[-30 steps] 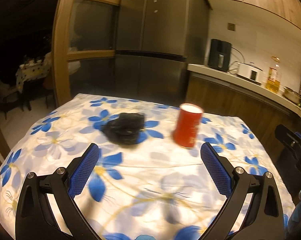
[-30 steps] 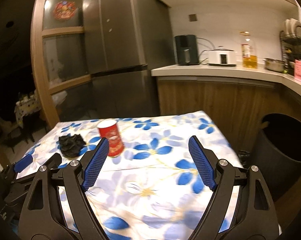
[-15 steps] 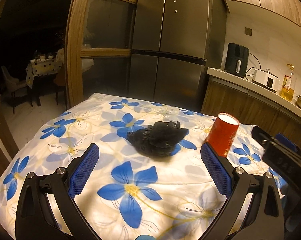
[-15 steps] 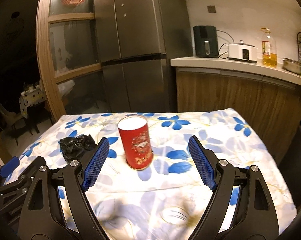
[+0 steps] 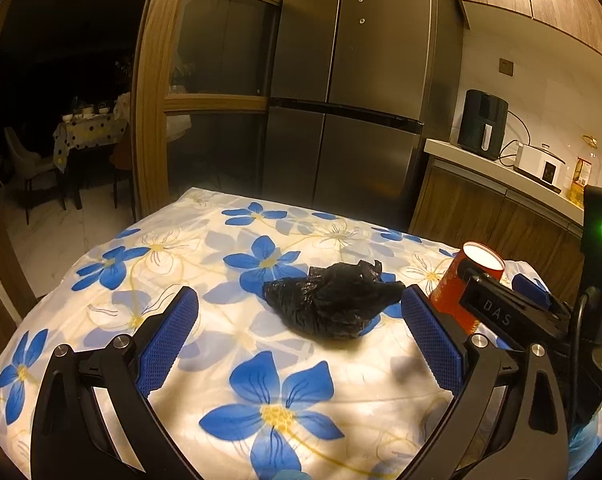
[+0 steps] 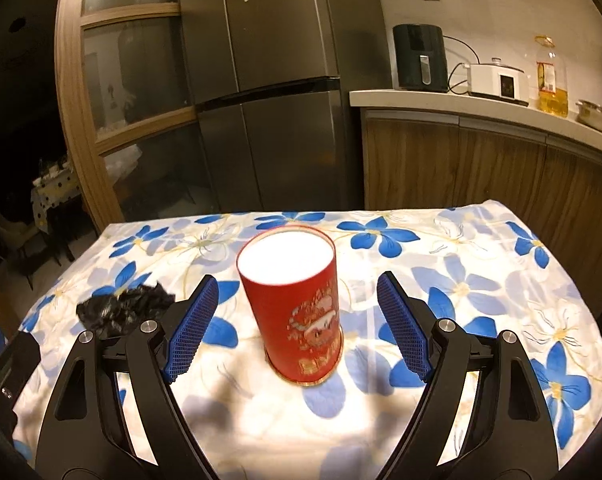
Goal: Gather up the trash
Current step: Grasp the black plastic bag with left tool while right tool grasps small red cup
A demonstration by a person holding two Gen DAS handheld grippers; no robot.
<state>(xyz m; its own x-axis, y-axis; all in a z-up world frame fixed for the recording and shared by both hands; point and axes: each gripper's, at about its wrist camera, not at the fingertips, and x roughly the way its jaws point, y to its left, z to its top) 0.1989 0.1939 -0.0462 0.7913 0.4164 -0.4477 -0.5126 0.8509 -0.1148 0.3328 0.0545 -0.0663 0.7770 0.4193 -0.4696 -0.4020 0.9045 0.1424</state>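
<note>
A crumpled black plastic bag (image 5: 333,304) lies on the flowered tablecloth (image 5: 189,256). My left gripper (image 5: 301,320) is open, its blue pads a little short of the bag, one to each side. A red cylindrical can (image 6: 295,304) with a white top stands upright on the cloth. My right gripper (image 6: 297,320) is open with the can between its pads, not touching. The bag also shows in the right wrist view (image 6: 123,306), left of the can. The can shows in the left wrist view (image 5: 465,284), partly hidden by the right gripper's body.
A steel fridge (image 5: 349,92) stands behind the table. A wooden counter (image 6: 485,104) on the right holds an air fryer (image 6: 421,58), a rice cooker (image 6: 499,80) and an oil bottle (image 6: 551,80). A dark dining area (image 5: 85,128) lies far left.
Both grippers have moved forward. The bag now sits close between the left pads, and the can has come between the right pads. Both stayed open.
</note>
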